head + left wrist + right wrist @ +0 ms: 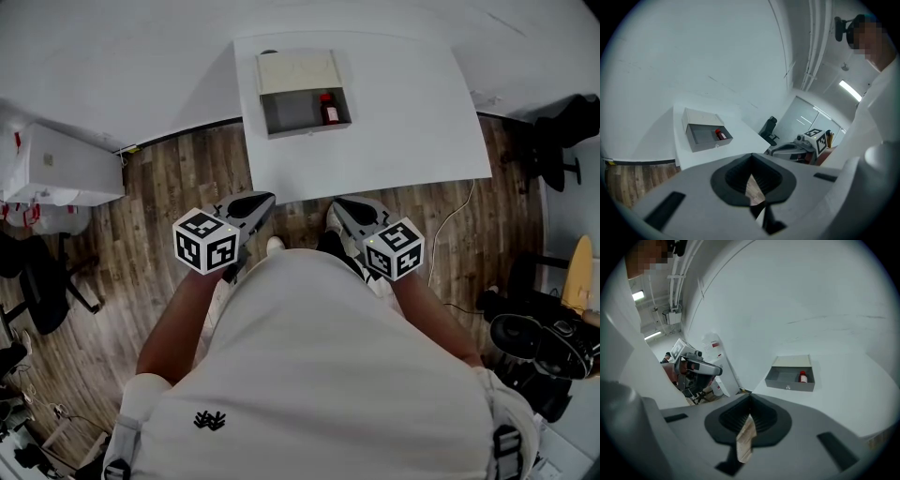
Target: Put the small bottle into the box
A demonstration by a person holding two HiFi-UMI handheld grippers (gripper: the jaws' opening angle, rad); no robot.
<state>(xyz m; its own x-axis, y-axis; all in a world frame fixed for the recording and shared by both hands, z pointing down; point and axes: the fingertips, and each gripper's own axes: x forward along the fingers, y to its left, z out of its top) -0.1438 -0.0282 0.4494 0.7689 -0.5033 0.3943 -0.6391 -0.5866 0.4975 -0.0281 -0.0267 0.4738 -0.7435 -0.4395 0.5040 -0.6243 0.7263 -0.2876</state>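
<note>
The small bottle (330, 109), red with a white band, stands inside the open grey box (281, 112) at its right end; the box sits at the far side of the white table (403, 112). The left gripper view shows the bottle (720, 134) in the box (701, 140), and the right gripper view shows the same bottle (803, 377) and box (787, 385). My left gripper (251, 204) and right gripper (349, 211) hang close to the person's body over the floor, short of the table. Both are shut with nothing held, as the left gripper (751, 185) and right gripper (749, 427) show.
The box's beige lid (298, 72) lies folded back behind it. A white cabinet (56, 164) stands at the left on the wooden floor (187, 178). Black chairs (553, 141) and gear crowd the right side, with a cable (459, 225) on the floor.
</note>
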